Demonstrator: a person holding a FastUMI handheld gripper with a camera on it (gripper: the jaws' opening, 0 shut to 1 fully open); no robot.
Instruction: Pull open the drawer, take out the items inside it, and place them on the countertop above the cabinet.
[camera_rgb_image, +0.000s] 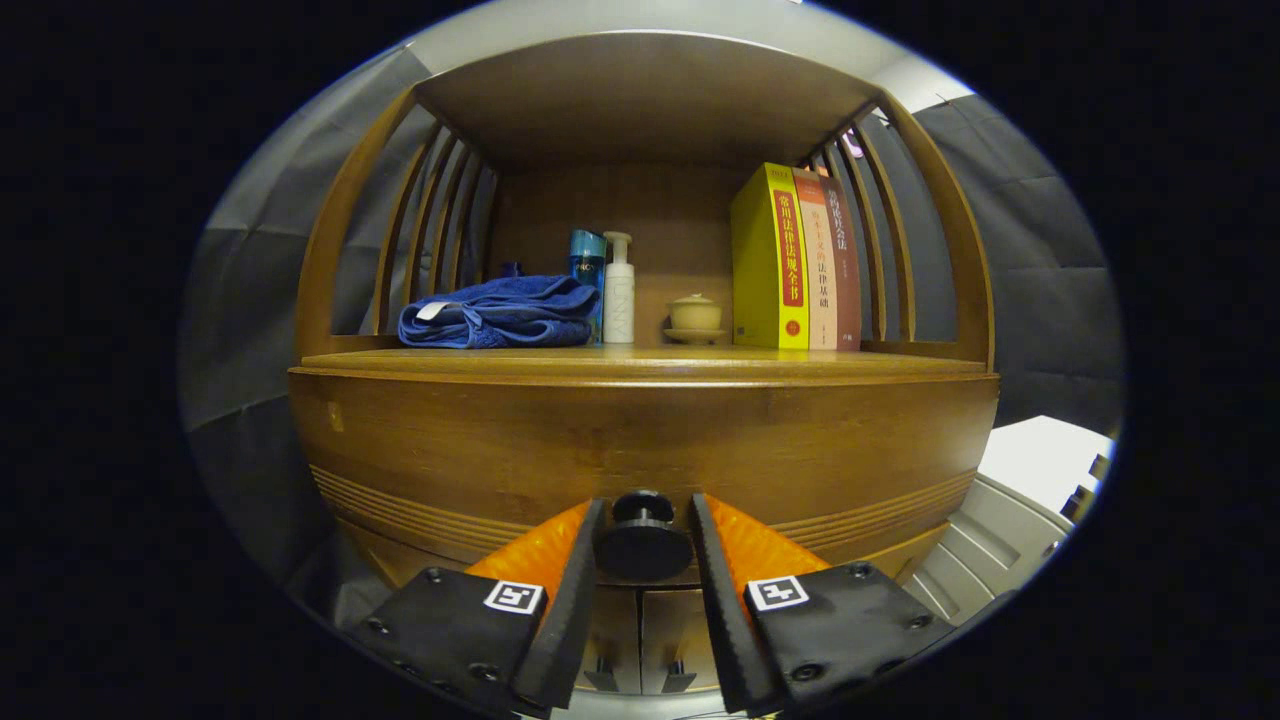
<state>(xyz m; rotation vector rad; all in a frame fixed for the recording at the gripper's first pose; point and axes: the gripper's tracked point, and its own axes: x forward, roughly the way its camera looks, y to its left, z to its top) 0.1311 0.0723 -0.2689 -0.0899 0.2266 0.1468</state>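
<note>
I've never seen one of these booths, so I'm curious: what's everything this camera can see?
Cabinet: one, brown wood, drawer front facing the gripper.
Knob: one, black, on the drawer, between the fingers.
Towel: one, blue, folded on the countertop.
Blue bottle: one, behind the towel.
Pump bottle: one, white, beside the blue one.
Lidded cup: one, cream, on a saucer.
Books: three, yellow, orange-cream, dark red, upright.
Gripper: one, black-and-orange fingers flanking the knob; contact unclear.
</note>
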